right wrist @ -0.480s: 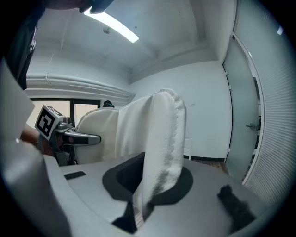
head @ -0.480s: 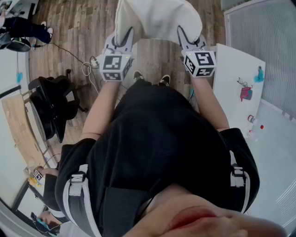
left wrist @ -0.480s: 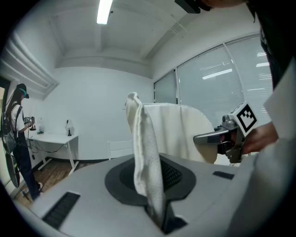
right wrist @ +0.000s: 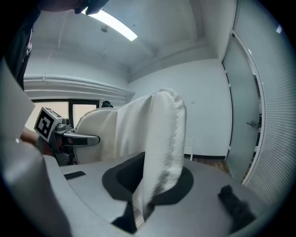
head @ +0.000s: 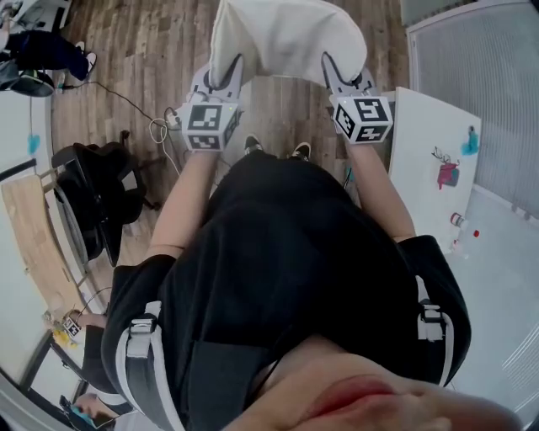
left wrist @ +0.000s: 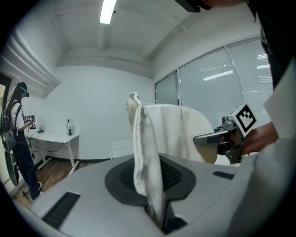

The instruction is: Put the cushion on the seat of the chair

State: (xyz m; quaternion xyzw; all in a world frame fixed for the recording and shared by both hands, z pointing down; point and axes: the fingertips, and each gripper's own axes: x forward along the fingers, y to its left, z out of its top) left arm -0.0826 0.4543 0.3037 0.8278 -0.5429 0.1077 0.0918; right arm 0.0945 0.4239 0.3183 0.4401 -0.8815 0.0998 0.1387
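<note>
- Cushion (head: pixel 286 38) hangs above the floor, ahead of the person.
- Left gripper (head: pixel 227 69), right gripper (head: pixel 330 66): jaws narrow, each pinching its near edge.
- Judged soft, light, floppy; spaced edge grips suit.

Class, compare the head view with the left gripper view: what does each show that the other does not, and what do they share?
Head view only: the wooden floor, the person's shoes and a white table. Left gripper view only: a ceiling light, a white desk and a standing person. Both: the white cushion, gripped at its edges by the left tool and the right tool.
</note>
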